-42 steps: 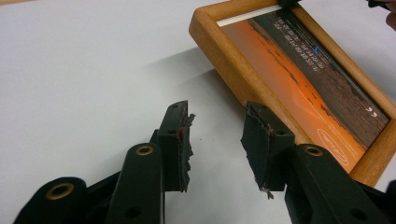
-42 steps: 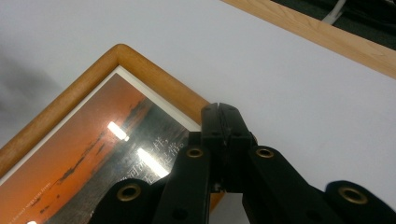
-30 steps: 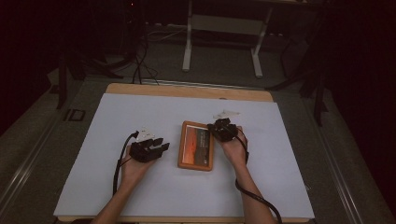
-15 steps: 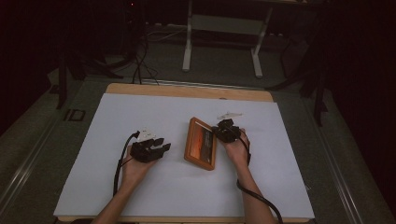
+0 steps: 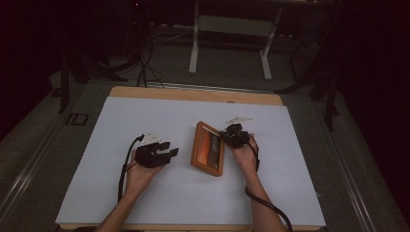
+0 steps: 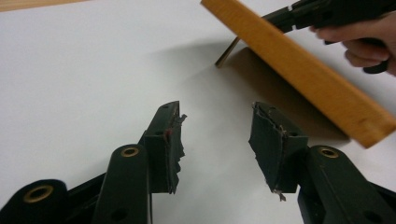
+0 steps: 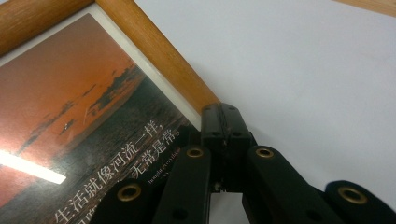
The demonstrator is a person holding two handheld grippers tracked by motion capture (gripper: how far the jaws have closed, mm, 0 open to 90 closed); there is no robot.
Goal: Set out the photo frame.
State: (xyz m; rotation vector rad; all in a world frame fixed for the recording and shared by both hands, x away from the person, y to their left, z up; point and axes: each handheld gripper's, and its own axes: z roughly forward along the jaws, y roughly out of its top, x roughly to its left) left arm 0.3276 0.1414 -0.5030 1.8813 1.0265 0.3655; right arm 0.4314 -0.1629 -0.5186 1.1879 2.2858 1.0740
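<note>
Right tongs clamped on picture frame right edge, frame tilted up off surface. Left tongs just been opening, nothing between. Advice: steady lifted frame, bring left tongs onto near-left edge squarely.

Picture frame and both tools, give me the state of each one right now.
Picture frame: tilted up on one long edge, stand leg showing behind, photo side toward the right tool.
Right tool: shut on the picture frame's edge.
Left tool: open, its jaws have just been opening, nothing between them.
Table: white cover lying flat.
</note>
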